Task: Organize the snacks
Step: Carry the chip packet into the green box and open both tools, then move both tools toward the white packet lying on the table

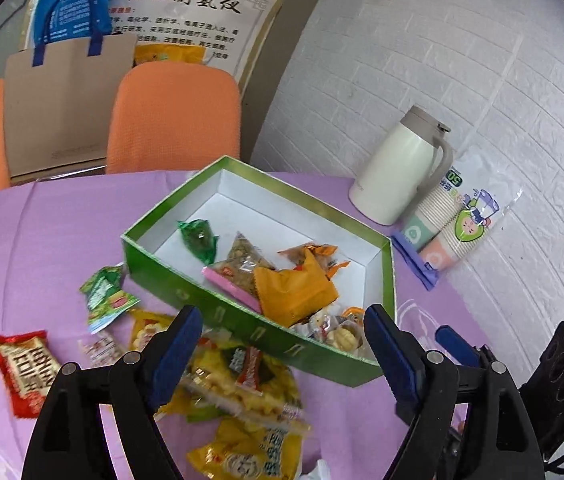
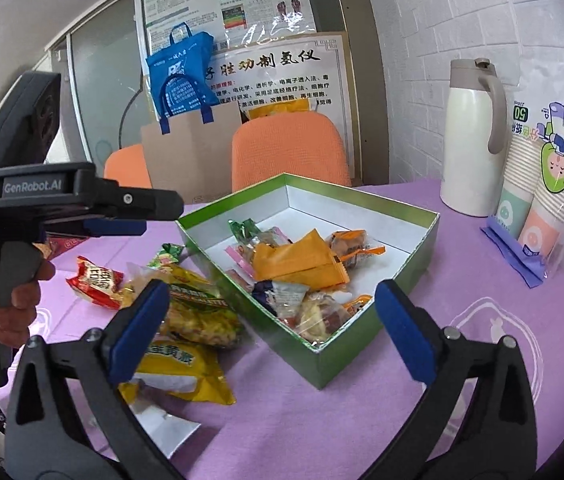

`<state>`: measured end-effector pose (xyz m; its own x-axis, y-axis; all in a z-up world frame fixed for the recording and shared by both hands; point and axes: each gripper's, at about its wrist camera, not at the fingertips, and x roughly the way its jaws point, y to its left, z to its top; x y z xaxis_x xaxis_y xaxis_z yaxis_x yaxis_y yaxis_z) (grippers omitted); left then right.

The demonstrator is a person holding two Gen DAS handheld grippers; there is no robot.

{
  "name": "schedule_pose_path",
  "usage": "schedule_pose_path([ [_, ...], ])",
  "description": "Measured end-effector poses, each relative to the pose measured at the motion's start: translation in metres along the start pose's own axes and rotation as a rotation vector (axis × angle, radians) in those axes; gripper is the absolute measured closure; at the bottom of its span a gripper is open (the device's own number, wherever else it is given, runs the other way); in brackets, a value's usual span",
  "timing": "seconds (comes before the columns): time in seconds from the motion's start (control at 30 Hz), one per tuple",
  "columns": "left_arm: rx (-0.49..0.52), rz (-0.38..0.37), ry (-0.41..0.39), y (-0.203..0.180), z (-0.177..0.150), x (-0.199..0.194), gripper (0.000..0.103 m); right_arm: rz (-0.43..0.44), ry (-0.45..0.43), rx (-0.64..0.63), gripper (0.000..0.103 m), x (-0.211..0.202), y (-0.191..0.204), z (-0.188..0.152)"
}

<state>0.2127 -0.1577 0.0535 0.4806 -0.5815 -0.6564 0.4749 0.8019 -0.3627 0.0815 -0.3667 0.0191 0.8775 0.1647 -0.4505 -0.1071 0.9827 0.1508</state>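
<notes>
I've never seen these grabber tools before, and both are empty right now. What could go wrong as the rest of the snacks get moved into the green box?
The yellow snack bags overlap, so one pinch may drag two. The left gripper and right gripper work close together and could collide. A nudge might slide the green box.

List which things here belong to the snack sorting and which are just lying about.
Part of the job:
green box, already holding several snacks
orange packet inside it
yellow snack bags on the cloth
red packet on the cloth
green packet beside the box
left gripper and right gripper, both open and empty

Just lying about:
white jug
paper cups
orange chairs
blue bag
</notes>
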Motion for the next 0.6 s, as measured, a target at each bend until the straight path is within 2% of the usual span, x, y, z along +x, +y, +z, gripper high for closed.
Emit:
schedule_pose_path([
  [0.17, -0.069, 0.011, -0.050, 0.023, -0.026, -0.038, 0.018, 0.067, 0.010, -0.023, 0.001, -0.013, 0.023, -0.003],
  [0.3, -0.088, 0.035, -0.059, 0.038, -0.055, -0.055, 0.018, 0.129, 0.058, -0.044, 0.001, -0.015, 0.039, -0.015],
  [0.6, -0.097, 0.040, 0.049, 0.063, -0.110, -0.053, 0.018, 0.209, 0.239, -0.072, 0.001, 0.017, 0.076, -0.048],
])
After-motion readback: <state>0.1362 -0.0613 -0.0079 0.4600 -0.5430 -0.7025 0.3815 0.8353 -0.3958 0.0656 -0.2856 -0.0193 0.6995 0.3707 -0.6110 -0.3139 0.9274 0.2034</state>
